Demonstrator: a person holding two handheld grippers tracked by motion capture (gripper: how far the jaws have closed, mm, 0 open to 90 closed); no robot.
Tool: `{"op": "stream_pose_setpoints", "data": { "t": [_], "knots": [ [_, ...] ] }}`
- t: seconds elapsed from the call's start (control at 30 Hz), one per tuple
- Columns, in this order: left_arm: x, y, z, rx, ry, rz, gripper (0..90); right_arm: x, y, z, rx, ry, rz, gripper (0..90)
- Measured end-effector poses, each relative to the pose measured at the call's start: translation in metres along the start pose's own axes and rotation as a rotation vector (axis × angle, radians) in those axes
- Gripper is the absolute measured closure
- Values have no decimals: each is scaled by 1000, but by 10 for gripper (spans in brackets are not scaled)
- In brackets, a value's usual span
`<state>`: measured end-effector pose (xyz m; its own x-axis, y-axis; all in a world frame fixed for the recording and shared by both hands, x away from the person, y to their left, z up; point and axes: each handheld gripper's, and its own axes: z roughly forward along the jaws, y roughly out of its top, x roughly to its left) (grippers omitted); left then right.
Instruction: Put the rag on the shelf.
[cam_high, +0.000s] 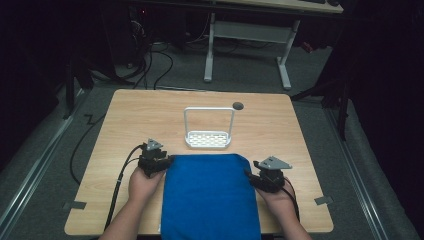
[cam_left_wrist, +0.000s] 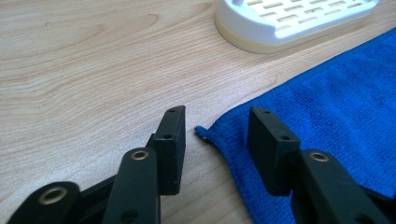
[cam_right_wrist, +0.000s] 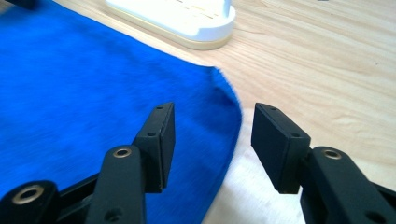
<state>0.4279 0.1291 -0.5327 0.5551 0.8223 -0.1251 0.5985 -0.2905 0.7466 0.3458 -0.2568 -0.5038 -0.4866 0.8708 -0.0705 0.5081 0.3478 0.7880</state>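
Towel (cam_high: 210, 197): soft, limp, light microfibre | grip: far corners | left gripper (cam_left_wrist: 215, 135) jaws straddled corner, unclamped | right gripper (cam_right_wrist: 212, 140) jaws apart over edge

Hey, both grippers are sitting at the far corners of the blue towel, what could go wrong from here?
1. The left gripper has open jaws straddling only the tip of the towel corner, so it may pinch too little cloth and slip off.
2. The right gripper sits further over its edge, so the two grips may be uneven and the towel could lift skewed.
3. The white rack stands just beyond the towel; a forward pull could knock it.
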Motion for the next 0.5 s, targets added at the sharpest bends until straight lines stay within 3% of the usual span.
{"op": "stream_pose_setpoints", "data": {
  "t": [0.03,0.13,0.4,0.5],
  "knots": [
    [-3,0,0,1,7,22,604,-2,7,9,17,-21,-3,508],
    [-6,-1,1,0,18,41,641,-5,13,20,26,-24,12,515],
    [-5,-1,1,0,2,36,735,0,22,39,49,-61,-4,546],
    [-5,-1,1,0,4,36,762,1,18,42,34,-46,13,561]
  ]
}}
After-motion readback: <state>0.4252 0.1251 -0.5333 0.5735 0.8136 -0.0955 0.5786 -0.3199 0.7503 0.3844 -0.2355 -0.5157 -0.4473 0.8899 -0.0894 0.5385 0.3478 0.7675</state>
